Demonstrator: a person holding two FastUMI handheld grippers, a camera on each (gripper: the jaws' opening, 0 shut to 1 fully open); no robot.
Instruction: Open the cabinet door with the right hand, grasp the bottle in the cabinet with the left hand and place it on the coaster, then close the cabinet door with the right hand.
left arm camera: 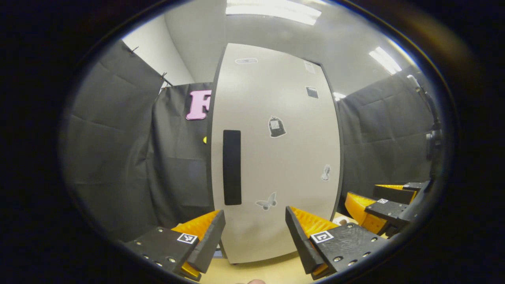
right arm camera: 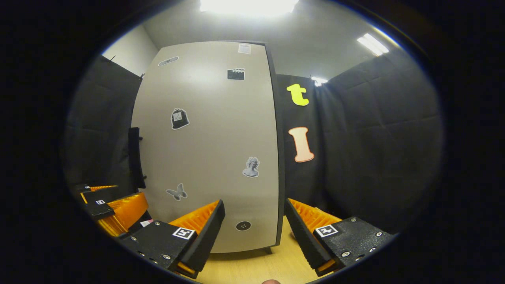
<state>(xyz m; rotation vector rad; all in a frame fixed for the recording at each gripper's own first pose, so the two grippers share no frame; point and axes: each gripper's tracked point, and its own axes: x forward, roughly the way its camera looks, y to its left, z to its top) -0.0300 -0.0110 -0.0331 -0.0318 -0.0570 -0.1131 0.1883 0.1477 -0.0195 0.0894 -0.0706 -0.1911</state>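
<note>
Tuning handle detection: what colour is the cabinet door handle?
Black, a tall vertical bar on the pale grey cabinet door. The handle shows best in the left gripper view.

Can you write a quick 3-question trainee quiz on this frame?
1. True or false: the cabinet door is shut.
2. Which best describes the left gripper? A) jaws open, holding nothing B) clamped on the handle C) holding a bottle
3. On which side of the door does the handle sit in the right gripper view?

Key:
1. True; the door lies flat and closed.
2. A.
3. The left edge; the right gripper faces the door with jaws open, not touching it.
</note>
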